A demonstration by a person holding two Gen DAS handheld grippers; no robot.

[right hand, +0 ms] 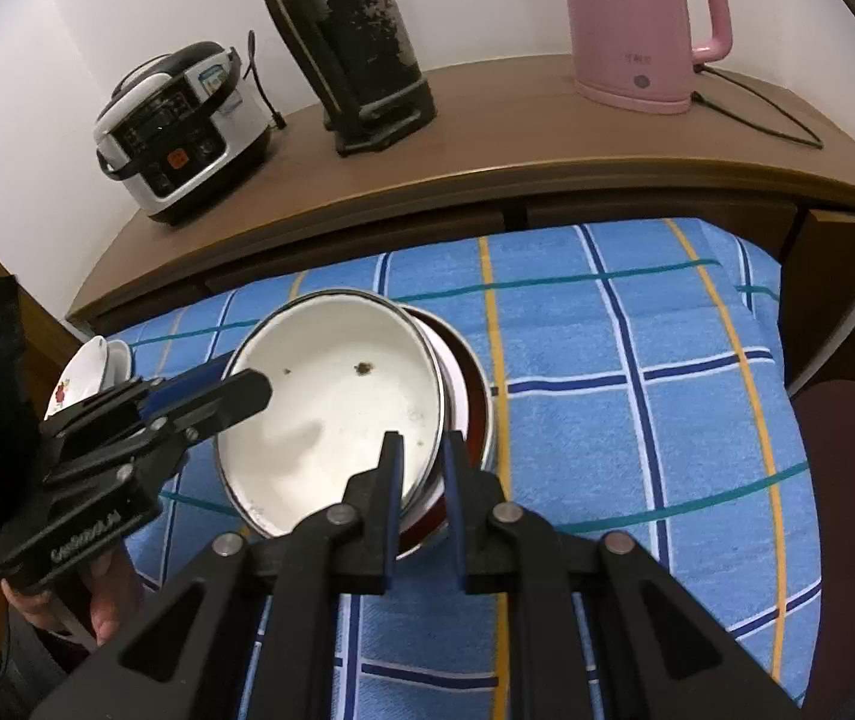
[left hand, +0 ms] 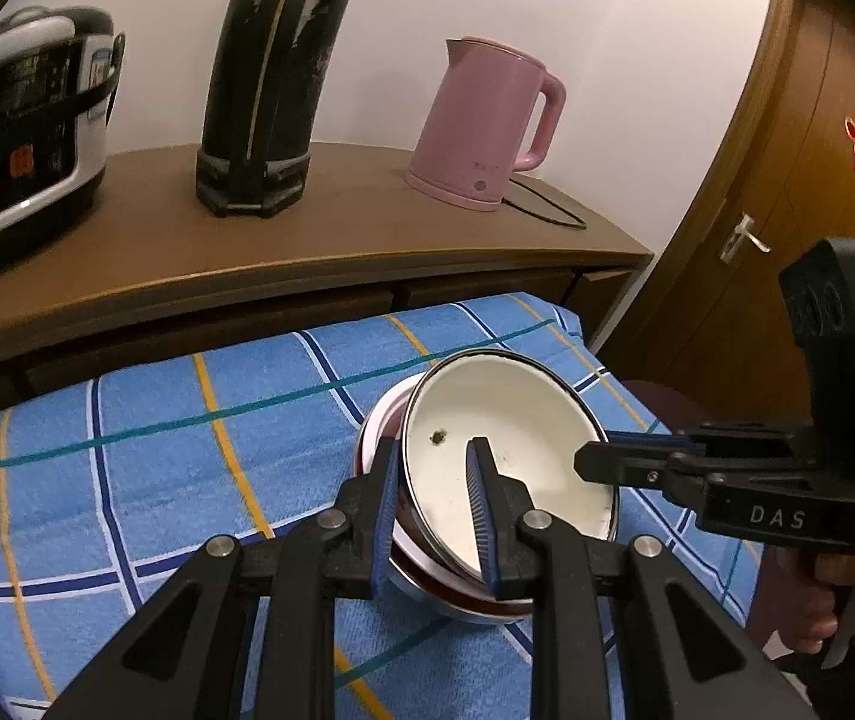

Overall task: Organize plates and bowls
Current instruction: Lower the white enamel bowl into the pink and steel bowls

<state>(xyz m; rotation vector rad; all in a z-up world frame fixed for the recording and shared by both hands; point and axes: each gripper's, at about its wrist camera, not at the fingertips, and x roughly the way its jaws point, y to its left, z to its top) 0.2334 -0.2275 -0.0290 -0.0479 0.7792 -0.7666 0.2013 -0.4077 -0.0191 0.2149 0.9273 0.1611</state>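
A stack of nested bowls stands on the blue plaid cloth. The top one is a white enamel bowl with a dark rim and small brown specks; it sits tilted in a dark red and white bowl. My left gripper is shut on the stack's near rim, one finger inside the white bowl, one outside. My right gripper is shut on the opposite rim the same way. In the right wrist view the white bowl lies centre, the red bowl behind it.
A small white dish with a red flower lies at the cloth's left edge. A wooden sideboard behind holds a rice cooker, a black thermos and a pink kettle with its cord. A wooden door stands right.
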